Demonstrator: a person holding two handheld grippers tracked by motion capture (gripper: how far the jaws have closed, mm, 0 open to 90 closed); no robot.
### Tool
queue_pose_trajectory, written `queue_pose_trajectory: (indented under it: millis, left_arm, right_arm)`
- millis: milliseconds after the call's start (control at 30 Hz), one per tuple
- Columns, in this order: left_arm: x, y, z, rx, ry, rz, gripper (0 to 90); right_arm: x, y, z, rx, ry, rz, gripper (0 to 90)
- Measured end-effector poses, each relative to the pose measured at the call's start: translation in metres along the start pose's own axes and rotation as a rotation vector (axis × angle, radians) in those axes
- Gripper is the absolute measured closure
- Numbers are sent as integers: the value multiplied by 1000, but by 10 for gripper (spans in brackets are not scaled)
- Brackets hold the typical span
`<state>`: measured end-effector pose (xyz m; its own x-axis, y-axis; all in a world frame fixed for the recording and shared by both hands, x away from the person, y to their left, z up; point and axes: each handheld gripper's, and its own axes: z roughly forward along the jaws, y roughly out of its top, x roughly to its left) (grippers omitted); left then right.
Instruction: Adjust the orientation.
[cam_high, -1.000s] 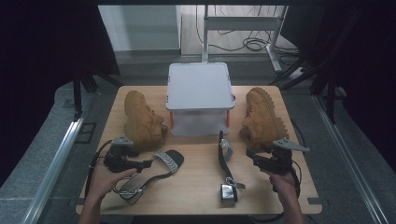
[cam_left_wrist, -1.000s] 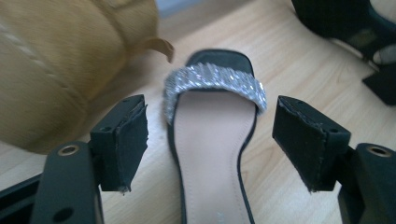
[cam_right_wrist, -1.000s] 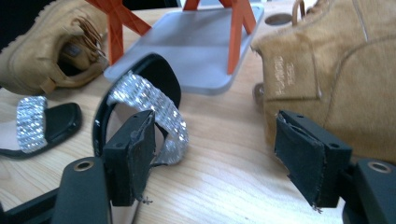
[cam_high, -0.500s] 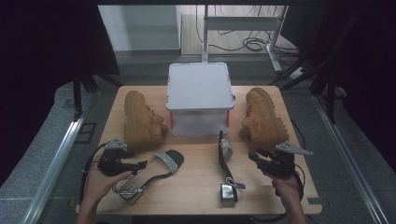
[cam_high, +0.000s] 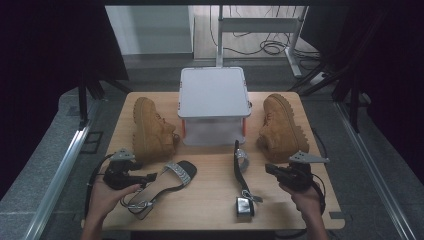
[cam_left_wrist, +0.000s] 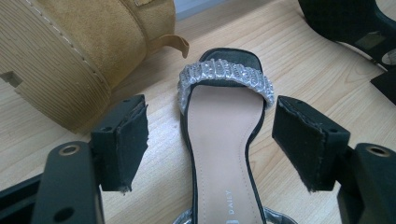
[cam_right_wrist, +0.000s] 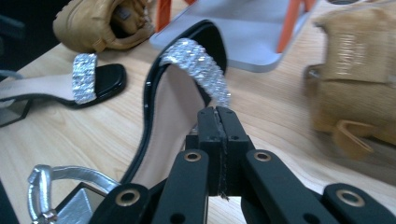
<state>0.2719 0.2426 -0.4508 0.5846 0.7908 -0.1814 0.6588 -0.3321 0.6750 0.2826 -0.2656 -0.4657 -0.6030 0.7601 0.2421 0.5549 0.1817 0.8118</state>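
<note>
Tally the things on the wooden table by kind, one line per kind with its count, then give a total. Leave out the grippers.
Tan boots: 2, the left boot and the right boot
Black sandals with a sparkly strap: 2, the left sandal and the right sandal
Lidded plastic boxes: 1, the box
Total: 5

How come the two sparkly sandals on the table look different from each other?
The left sandal lies flat on its sole, footbed facing up. The right sandal is tipped onto its side, so it looks thin from above. The left sandal sits between the open left gripper jaws; the right gripper is shut, holding nothing. Both are black with a glittery silver strap.
</note>
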Motion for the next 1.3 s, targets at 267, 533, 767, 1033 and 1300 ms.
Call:
queue_pose_trajectory:
  millis: [267,533,767,1033,1300]
  left_arm:
    - [0,0,-2,0,6,-9,275]
    - [-2,-5,-4,4,10,-14,275]
    - [-1,-6,-6,-4,16,-19,275]
    - [-1,-7,-8,-21,19,-15,276]
    - [0,-8,-8,-14,15,-13,276]
  right_arm:
    - [13,9,24,70,49,-86,896]
    - [18,13,46,139,75,-113,896]
    - [22,11,58,166,90,-133,896]
    - [24,4,62,189,101,-137,896]
    - [30,5,63,194,92,-159,897]
